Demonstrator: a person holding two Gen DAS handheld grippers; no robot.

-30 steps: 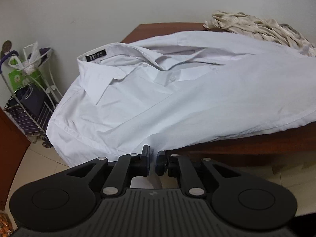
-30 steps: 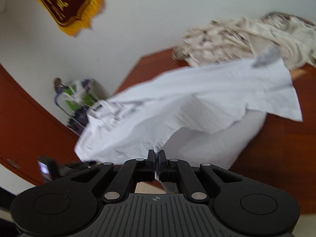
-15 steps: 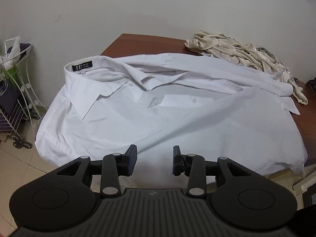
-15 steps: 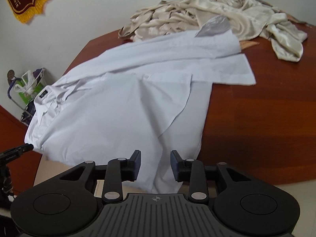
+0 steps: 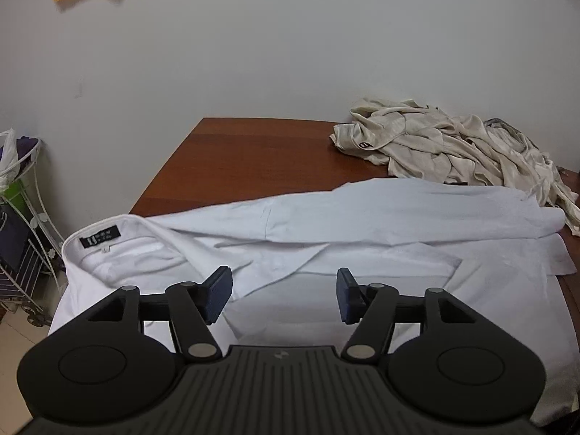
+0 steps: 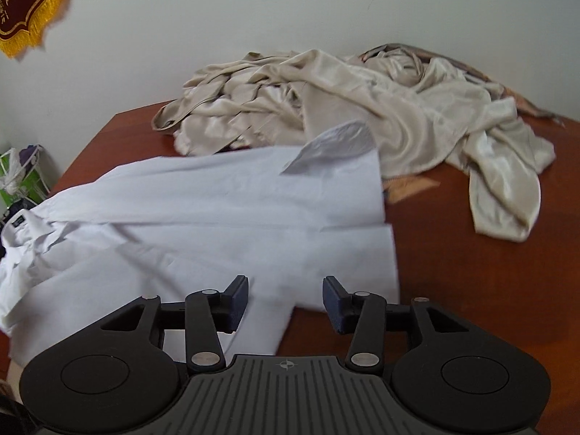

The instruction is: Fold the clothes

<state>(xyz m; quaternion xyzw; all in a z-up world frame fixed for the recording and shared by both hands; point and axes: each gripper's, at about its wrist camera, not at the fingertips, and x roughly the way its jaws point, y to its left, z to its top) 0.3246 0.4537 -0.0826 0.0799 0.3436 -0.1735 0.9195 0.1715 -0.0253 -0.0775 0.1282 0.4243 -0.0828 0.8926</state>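
**White shirt released, both grippers spread above it**

Left gripper (image 5: 284, 295): jaws spread, just been opening, nothing between the pads; only flat cloth of the white shirt (image 5: 362, 224) beyond and below them. Right gripper (image 6: 285, 302): jaws likewise parted and just been opening, empty, with the shirt's lower edge (image 6: 389, 253) just past the right-hand pad.

Shirt spread across the brown table (image 5: 246, 159), collar (image 5: 108, 250) with its black label ahead and to the left of the left jaws, one side folded lengthwise over the body straight ahead of them. Hem end ahead of the right jaws, near corner drooping over the table edge below them.

Likely handling: light, thin, limp woven cloth; no stiffness except at collar and placket; prone to sliding on the polished wood and to creasing if dragged. Best taken by pinching a doubled edge: shoulder seam beside the collar for the left, hem corner for the right. Single-layer pinches likely to leave the layer beneath behind.

Room: bare wood to the right of the right jaws and far ahead of the left. Heap of beige garments (image 6: 362, 108) touching the shirt's far edge, a snag risk. Wire rack (image 5: 25, 253) off the table, left of the left jaws.
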